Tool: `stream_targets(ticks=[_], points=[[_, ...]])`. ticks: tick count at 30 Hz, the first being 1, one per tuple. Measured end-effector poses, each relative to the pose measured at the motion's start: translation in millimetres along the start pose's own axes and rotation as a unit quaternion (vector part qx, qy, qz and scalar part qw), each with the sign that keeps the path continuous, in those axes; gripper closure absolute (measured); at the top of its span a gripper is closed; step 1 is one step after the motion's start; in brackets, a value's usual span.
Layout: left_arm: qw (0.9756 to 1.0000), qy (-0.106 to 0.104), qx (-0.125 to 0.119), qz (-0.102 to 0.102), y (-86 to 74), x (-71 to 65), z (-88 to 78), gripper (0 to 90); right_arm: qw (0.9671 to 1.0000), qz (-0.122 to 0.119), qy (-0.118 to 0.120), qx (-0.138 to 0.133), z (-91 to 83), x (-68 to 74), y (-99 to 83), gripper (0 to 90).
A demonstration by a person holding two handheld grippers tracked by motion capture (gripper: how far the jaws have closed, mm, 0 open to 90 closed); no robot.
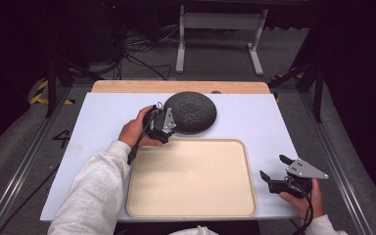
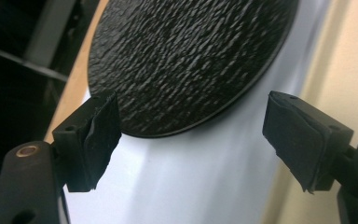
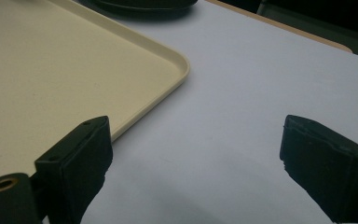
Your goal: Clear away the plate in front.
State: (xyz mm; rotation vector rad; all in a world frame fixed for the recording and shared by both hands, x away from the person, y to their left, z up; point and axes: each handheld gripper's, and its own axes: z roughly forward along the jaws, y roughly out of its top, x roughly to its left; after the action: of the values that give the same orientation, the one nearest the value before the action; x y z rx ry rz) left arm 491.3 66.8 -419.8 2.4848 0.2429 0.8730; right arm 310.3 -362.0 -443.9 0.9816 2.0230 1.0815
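Black rough plate (image 2: 186,60) fronts the left gripper's (image 2: 191,135) parted jaws.

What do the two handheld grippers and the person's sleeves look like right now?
Both grippers are black. The left gripper and right gripper each carry a grey three-cornered plate on top, and a dark cable trails from each. Their fingers are blocky black bars faced with rough, slightly frayed black pads, with small holes near the tips and a brass-coloured rivet at the base. The sleeves are light grey.

Dome (image 1: 191,111) lies behind tray (image 1: 144,208).
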Motion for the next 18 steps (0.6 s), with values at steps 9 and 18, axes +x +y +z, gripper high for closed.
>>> stream_targets(ticks=[9, 18], points=[[0.9951, 0.042, 0.038, 0.081, 11.1, -10.4, 20.0, 23.1, 1.0000, 0.001, 0.001, 0.003, 0.8, 0.5, -0.3, 9.9], [0.9841, 0.086, 0.056, 0.145, 17.0, -20.5, 39.1, 24.4, 1.0000, 0.002, 0.001, 0.004, 1.3, -0.4, -1.2, 9.8]])
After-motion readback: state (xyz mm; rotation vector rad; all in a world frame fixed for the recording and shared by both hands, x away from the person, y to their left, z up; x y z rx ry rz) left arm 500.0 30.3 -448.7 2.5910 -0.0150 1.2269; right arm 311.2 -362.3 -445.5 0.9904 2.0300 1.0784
